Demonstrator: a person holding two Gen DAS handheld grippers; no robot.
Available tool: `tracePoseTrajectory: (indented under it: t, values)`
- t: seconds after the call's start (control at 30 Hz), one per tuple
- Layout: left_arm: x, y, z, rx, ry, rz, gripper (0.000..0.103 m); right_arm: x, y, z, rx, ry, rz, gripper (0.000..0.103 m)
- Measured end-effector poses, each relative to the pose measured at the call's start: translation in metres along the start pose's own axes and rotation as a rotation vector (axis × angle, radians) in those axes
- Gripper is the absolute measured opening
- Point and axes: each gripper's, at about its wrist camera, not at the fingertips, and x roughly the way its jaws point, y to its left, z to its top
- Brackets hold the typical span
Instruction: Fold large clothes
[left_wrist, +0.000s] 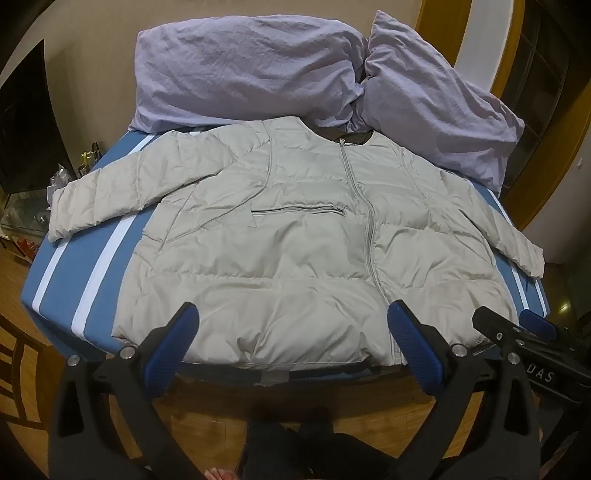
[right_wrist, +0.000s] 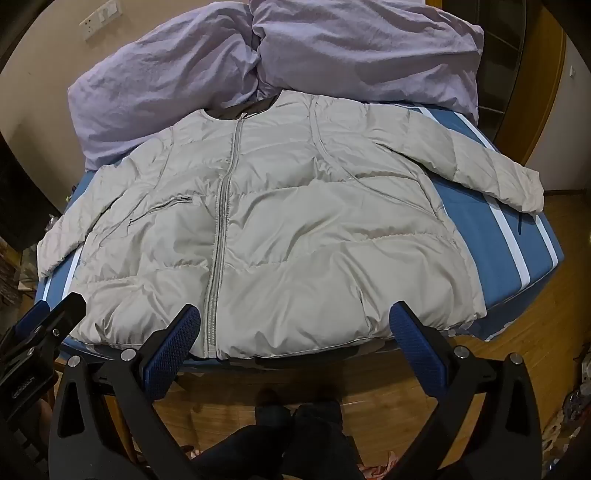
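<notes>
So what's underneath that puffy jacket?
The jacket lies flat on a blue mattress with white stripes. Its collar end meets the purple pillows. What lies under its middle is covered.

Jacket (left_wrist: 280, 240) spread flat on the bed (left_wrist: 92, 258), pillows (left_wrist: 240, 70) behind its collar, sleeves out sideways

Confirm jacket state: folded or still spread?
Spread. The jacket lies flat and zipped on the bed, both sleeves out to the sides, no fold made.
</notes>
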Motion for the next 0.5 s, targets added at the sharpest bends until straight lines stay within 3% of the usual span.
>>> tracePoseTrajectory:
  t: [0.5]
  values:
    - [-0.0023, 0.0024, -0.0014, -0.002, 0.002, 0.001, 0.101, 0.0020, -0.0011, 0.0008, -0.002, 0.001, -0.003, 0.102]
